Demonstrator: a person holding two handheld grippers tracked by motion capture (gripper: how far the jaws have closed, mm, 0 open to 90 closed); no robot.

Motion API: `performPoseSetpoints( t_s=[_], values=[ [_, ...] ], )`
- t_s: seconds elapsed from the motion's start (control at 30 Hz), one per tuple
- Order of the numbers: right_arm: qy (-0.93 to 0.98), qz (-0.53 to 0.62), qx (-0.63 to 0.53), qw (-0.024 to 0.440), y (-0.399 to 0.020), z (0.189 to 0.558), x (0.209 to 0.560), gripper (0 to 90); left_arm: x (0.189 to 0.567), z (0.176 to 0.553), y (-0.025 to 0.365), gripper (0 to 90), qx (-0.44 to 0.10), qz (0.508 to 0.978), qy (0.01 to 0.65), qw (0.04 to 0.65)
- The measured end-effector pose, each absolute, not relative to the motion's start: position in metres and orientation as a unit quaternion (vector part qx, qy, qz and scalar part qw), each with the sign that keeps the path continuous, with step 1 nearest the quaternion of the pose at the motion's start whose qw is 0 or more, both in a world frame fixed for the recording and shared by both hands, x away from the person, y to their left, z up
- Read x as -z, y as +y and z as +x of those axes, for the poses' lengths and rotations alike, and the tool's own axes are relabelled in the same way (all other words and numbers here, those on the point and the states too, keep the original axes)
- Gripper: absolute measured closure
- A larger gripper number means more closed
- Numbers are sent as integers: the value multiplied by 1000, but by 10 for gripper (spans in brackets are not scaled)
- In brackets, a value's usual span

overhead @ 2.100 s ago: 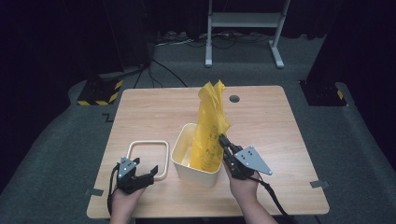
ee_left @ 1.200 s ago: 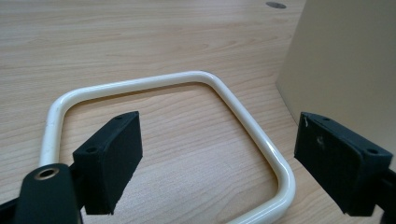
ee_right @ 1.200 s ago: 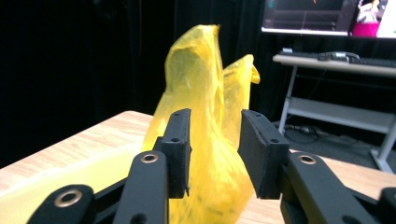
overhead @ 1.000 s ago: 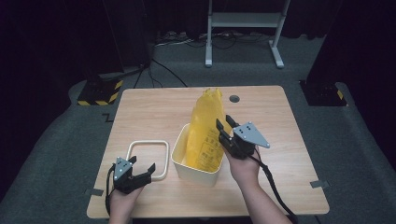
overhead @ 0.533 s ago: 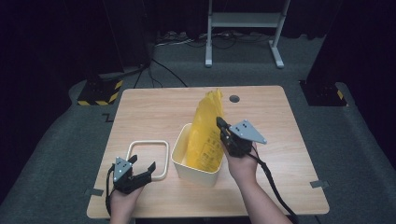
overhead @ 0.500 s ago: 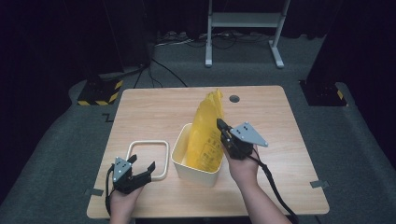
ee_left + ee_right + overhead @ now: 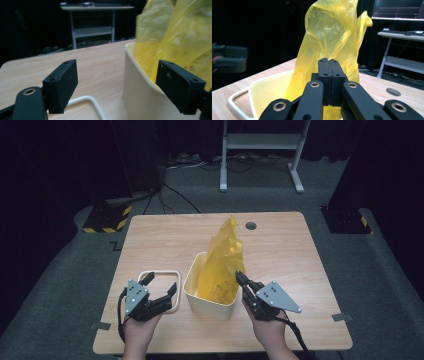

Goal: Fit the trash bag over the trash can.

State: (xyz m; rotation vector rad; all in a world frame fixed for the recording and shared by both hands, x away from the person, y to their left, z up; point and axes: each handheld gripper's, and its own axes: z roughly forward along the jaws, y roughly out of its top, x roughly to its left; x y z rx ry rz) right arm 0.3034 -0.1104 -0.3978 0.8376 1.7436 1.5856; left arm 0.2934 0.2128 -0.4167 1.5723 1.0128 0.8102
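A yellow plastic bag (image 7: 222,260) stands upright out of a cream bin (image 7: 207,300) at the table's middle. My right gripper (image 7: 240,277) is at the bin's near right rim. Its pads are pressed together on the bag's (image 7: 329,37) near side, and its jaws closed within the last second. The right gripper (image 7: 328,61) shows no gap in its own view. My left gripper (image 7: 161,284) hovers open to the left of the bin, above a white rectangular ring (image 7: 150,274) that lies flat. In the left gripper view the left gripper (image 7: 117,82) has wide jaws, with the bin's wall (image 7: 140,87) by the right one.
The wooden table (image 7: 165,240) has a round cable hole (image 7: 251,226) at its far side. Beyond it are a grey floor, a white metal stand (image 7: 260,142) and a black-and-yellow striped block (image 7: 107,217).
My right gripper has come down and back toward the person along the bag to the bin's near rim. The left gripper has lifted a little above the white ring.
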Motion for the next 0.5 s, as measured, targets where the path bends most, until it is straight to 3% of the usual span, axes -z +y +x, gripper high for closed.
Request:
performPoseSetpoints(
  t_s=[0.37,0.43,0.5],
  values=[
    [666,300,-612,303,-114,282,404,894,398,316,135,198,-327,704,345,528],
    [669,299,-611,301,-115,280,406,893,397,319,129,264,-322,713,333,526],
    [670,299,-610,299,-115,280,407,892,396,321,123,394,-307,727,319,524]
  ],
)
